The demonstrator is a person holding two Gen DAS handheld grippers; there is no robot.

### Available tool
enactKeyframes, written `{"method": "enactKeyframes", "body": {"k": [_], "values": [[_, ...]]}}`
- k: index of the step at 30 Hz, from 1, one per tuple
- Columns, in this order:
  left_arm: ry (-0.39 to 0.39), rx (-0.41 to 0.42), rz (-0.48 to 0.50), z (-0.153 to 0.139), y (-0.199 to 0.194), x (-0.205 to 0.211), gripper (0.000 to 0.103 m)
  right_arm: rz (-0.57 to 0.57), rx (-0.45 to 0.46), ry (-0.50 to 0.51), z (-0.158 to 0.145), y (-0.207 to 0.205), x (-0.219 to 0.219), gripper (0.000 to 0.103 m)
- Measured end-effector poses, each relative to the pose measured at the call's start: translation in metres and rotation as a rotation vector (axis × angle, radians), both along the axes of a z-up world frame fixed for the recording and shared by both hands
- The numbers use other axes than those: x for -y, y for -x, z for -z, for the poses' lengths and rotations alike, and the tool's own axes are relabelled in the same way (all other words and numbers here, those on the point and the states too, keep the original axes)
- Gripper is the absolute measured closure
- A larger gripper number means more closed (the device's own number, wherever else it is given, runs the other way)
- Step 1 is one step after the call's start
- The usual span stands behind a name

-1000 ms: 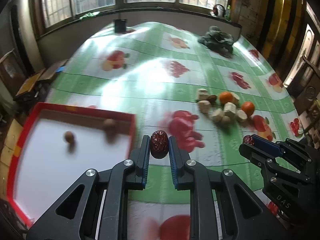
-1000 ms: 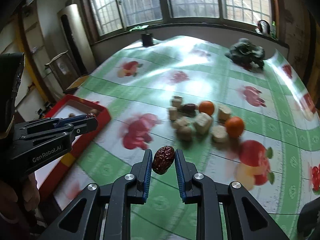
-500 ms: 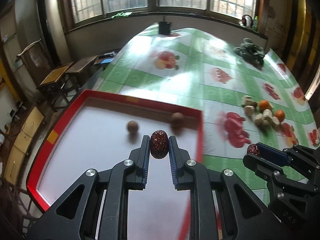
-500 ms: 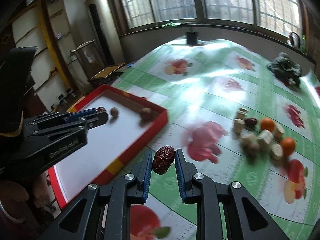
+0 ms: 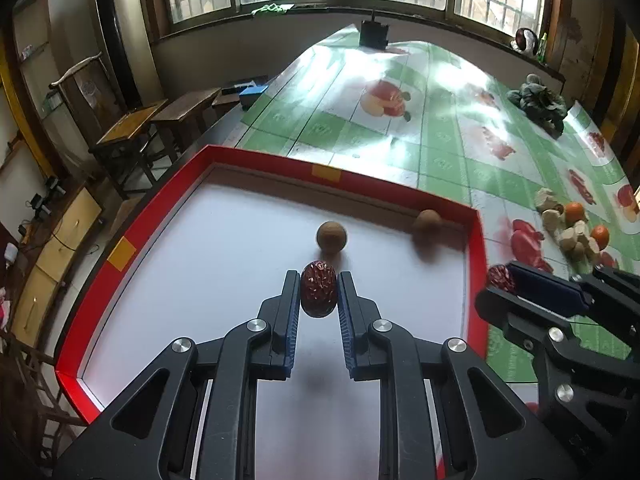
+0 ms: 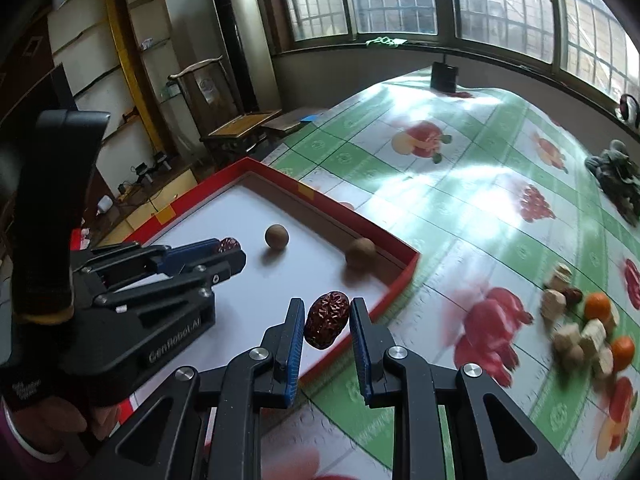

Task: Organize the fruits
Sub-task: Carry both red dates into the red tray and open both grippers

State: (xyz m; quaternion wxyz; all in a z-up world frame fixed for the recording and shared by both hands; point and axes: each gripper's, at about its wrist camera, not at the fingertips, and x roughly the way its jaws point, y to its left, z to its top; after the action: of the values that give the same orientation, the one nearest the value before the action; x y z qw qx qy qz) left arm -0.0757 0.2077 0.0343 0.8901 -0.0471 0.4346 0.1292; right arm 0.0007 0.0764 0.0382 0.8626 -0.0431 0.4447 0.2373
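Note:
My left gripper (image 5: 319, 294) is shut on a wrinkled red date (image 5: 318, 295) and hangs over the white floor of the red-rimmed tray (image 5: 132, 240). Two brown round fruits lie in the tray, one mid-floor (image 5: 331, 236) and one by the far right wall (image 5: 427, 222). My right gripper (image 6: 326, 320) is shut on a second red date (image 6: 327, 319) above the tray's near right rim (image 6: 360, 300). In the right wrist view the left gripper (image 6: 230, 250) shows over the tray. A heap of oranges and pale chunks (image 6: 588, 330) lies on the cloth at right.
The table wears a green-and-white fruit-print cloth (image 5: 440, 128). A dark leafy bundle (image 5: 538, 106) and a small black pot (image 5: 374, 34) sit at the far end. Wooden stools (image 5: 132, 128) stand beyond the table's left edge. A person's gloved hand (image 6: 44, 392) holds the left gripper.
Both grippers have swung left from the open cloth toward the tray, each keeping its date. The left one now hangs over the tray floor; the right one reached the tray's rim.

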Motion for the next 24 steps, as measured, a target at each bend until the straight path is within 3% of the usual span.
{"method": "enactKeyframes", "body": {"k": [20,24], "values": [[0.039,-0.079,-0.032,0.019,-0.015,-0.016,0.085,-0.062,-0.073,0.026,0.040,-0.038,-0.033,0.081],[0.074,-0.086,-0.039,0.019,-0.015,-0.020,0.082,-0.058,-0.081,-0.006,0.036,-0.035,-0.029,0.071]]}}
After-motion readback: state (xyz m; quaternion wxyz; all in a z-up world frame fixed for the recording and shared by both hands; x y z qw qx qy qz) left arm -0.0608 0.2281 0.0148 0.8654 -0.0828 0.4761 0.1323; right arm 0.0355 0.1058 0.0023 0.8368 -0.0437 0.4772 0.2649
